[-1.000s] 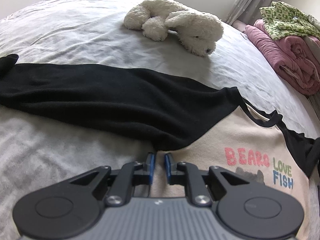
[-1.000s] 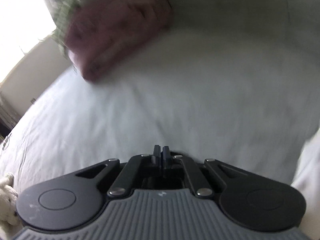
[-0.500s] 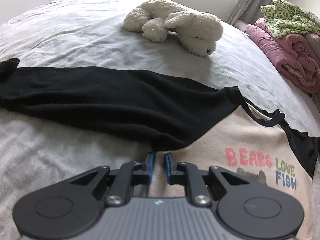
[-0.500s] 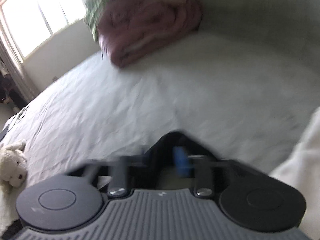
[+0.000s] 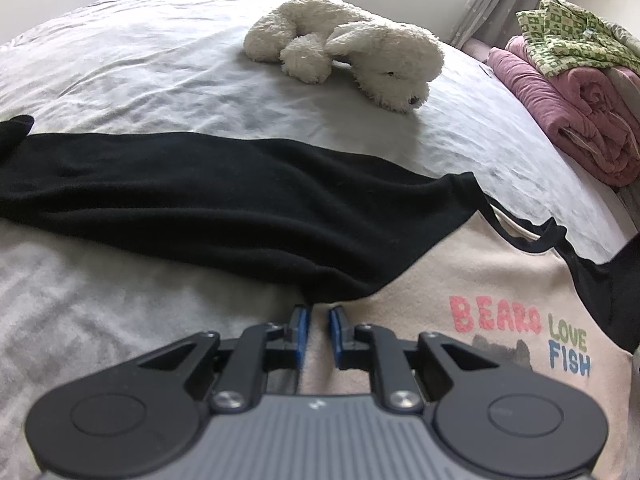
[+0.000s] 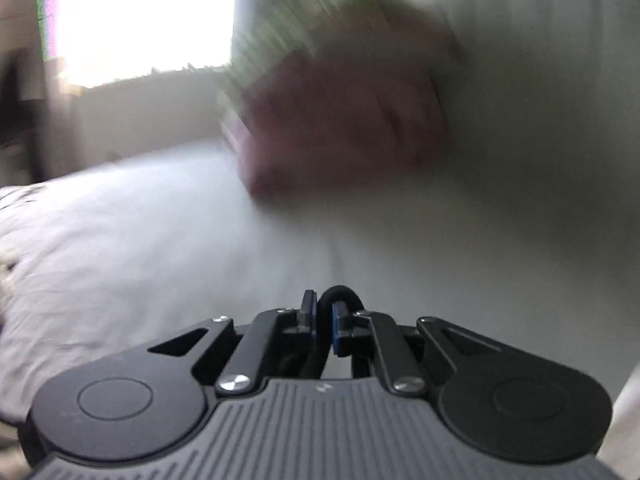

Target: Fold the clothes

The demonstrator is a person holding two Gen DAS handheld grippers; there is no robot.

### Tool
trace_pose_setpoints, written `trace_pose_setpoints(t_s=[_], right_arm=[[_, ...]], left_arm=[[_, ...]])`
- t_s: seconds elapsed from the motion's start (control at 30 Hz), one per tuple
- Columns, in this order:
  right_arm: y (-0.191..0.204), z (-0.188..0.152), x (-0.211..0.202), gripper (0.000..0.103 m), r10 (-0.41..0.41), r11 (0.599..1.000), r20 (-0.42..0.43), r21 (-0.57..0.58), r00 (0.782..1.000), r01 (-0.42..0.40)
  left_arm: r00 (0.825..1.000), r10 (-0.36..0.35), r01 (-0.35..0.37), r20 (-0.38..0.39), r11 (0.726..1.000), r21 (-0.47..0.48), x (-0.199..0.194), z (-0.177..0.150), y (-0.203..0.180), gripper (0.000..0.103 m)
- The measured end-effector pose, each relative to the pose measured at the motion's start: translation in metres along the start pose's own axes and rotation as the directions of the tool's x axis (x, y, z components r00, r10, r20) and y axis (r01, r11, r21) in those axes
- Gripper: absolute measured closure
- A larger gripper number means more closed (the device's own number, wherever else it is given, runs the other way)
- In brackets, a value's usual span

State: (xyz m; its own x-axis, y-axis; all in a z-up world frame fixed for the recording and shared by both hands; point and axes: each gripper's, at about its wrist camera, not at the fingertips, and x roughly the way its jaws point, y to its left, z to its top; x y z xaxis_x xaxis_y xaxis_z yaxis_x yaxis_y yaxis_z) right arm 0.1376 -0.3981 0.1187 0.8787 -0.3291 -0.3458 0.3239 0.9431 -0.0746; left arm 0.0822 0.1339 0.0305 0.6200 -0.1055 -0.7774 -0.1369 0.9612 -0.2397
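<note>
Black-sleeved cream sweatshirt point(image 5: 460, 280) lies flat — left claw point(image 5: 318, 330) pinches it, right claw point(image 6: 324, 320) closing on black fabric.

Beige sweatshirt point(image 5: 460, 300) w/ black sleeves, "BEARS LOVE FISH" print, flat on bed

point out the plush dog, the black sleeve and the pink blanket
plush dog point(image 5: 384, 60): left wrist view, on its head
black sleeve point(image 5: 224, 200): left wrist view, mid sleeve, lying flat on the bed
pink blanket point(image 5: 580, 120): left wrist view, on the rolled fold under the green shirt
</note>
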Motion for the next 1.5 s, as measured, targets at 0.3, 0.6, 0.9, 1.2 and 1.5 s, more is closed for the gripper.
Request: trace_pose_setpoints(t_s=[0.3,0.6,0.9,1.2,1.5], right_arm=[[-0.052,-0.055,0.015,0.094,-0.193,0.975,-0.325,0.046,0.926,0.219],[-0.049,-0.029,0.001,0.094,-0.336,0.927,-0.304,0.061,0.891,0.371],[0.005,-0.042,-0.009,0.054,-0.125,0.981,-0.341,-0.184,0.932,0.064],[0.147,-0.053,-0.004,0.048,0.473,0.81,-0.464,-0.106,0.749,-0.577],[0.225,-0.06,0.034,0.07,0.484,0.785,-0.508,-0.108,0.713,-0.61]], left_arm=[[1.0,-0.001,0.001,0.001,1.0,-0.006,-0.001,-0.001,0.001,0.089],[1.0,-0.006,0.006,-0.003,1.0,-0.01,0.0,0.0,0.002,0.089],[1.0,-0.004,0.004,-0.006,1.0,-0.005,0.0,0.001,0.0,0.089],[0.997,-0.065,0.062,-0.032,0.994,-0.085,0.001,0.007,0.015,0.088],[0.992,-0.12,0.113,-0.046,0.985,-0.133,0.001,0.01,0.023,0.085]])
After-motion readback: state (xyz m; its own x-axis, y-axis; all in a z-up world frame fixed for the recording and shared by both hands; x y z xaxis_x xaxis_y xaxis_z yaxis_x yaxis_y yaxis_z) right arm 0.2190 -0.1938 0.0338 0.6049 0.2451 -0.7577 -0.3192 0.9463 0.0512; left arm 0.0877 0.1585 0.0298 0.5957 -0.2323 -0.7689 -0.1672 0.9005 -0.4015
